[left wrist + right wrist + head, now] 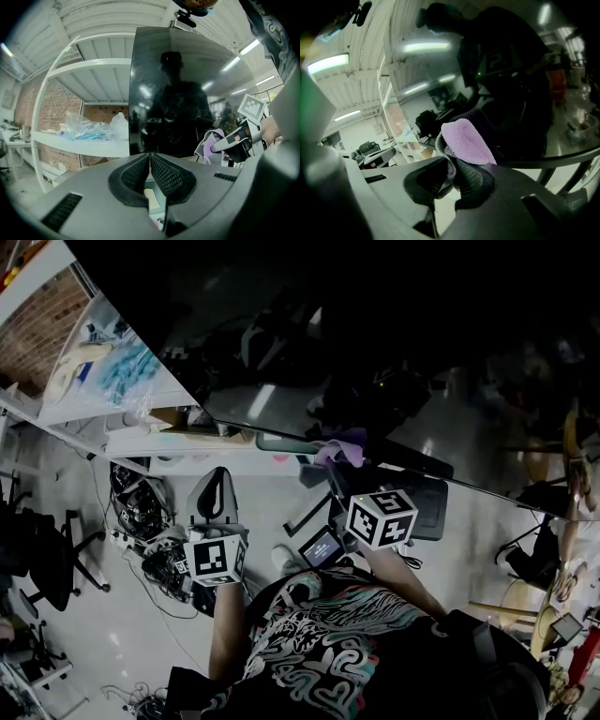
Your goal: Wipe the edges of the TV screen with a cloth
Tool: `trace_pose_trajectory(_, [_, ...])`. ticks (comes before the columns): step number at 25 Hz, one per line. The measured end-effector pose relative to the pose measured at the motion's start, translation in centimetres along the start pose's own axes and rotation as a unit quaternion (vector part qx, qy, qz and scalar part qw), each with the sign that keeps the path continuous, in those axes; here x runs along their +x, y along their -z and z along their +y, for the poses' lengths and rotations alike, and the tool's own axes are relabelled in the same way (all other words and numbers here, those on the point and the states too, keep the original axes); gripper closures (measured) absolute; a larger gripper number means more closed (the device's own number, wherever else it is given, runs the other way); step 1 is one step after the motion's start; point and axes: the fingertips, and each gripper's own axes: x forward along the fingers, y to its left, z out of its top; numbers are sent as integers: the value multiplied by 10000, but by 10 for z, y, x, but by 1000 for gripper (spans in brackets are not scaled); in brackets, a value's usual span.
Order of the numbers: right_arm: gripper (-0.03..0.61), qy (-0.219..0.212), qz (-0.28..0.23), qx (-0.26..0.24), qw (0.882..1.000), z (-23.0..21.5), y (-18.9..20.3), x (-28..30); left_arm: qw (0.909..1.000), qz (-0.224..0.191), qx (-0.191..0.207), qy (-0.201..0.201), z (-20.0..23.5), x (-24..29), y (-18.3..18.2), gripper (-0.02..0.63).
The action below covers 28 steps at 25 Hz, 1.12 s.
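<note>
TV screen (375, 352): a large dark, glossy panel, seen filling the head view from 11 to 3 o'clock, its lower edge running on a slant from 10 o'clock down toward 3 o'clock. The cloth (339, 447), purple and fleecy, is found at that lower edge near the middle of the view. It is clamped in the right gripper (335, 463), whose jaws are seen in the right gripper view closed on a bunched fold of it, the free part standing up past the tips toward 12 o'clock. Contact between cloth and edge is judged likely but cannot be confirmed. The left gripper (216, 479) is held apart, at 8 o'clock from the cloth, below the screen's lower left corner. Its jaws are pressed together with nothing between them, and no part in the wiping is taken by it. A white shelf (103, 401) with plastic bags (127, 367) is noted at 10 o'clock, beside the screen's left edge. Step in hand, as judged: wiping of the bottom edge, with the cloth partway along its run. Which edges are already wiped cannot be told. The next move calls for the cloth to be drawn along the edge under light, even pressure. The fold is to be gripped firmly so that it is not pulled out, and the hard jaw tips are to be held clear of the glass.
</note>
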Motion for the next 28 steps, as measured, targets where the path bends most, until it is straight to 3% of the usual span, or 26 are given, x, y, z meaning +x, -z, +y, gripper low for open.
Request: trace_pose_trajectory(28, [509, -94, -60, 112, 9999, 33, -4, 36, 10000, -88, -3, -15, 45, 0, -1, 588])
